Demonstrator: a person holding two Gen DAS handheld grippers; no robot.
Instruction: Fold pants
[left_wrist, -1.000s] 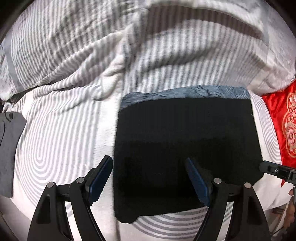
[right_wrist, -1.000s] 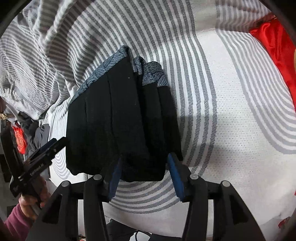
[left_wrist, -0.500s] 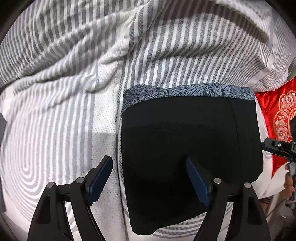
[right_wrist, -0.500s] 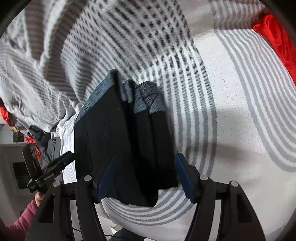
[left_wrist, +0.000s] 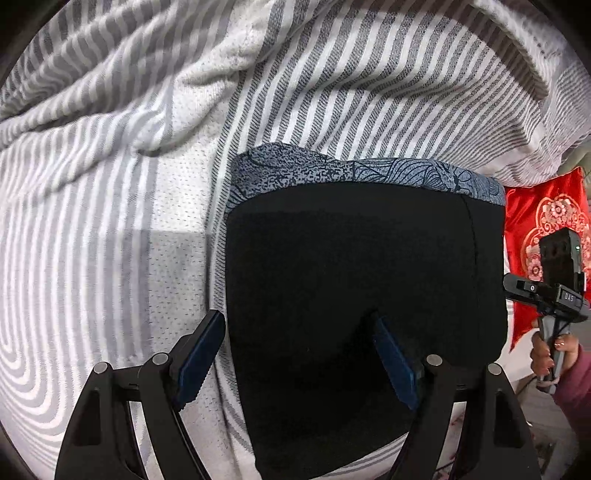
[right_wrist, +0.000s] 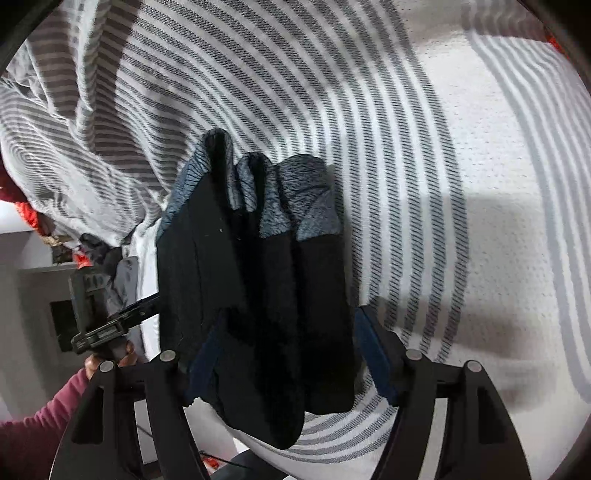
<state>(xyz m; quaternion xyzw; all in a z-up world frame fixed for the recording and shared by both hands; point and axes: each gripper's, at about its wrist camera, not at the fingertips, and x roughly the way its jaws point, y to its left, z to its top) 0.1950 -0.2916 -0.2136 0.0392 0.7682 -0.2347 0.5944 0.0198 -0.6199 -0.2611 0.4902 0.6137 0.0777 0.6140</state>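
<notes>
Folded pants (left_wrist: 362, 280) lie on rumpled grey-striped bedding (left_wrist: 110, 229).

Left wrist view: looks down close over the folded pants (left_wrist: 362, 280) on the striped bedding (left_wrist: 110, 221). Right wrist view: faces the same pants (right_wrist: 258, 295) end-on, equally near; both share bedding (right_wrist: 406, 147).

Left hand-held gripper (left_wrist: 299, 354) held low with blue fingers (left_wrist: 199, 350) wide apart, right hand-held gripper (right_wrist: 286, 363) also spread wide, both pointing forward, pink-sleeved hand (left_wrist: 554, 350) gripping a handle
</notes>
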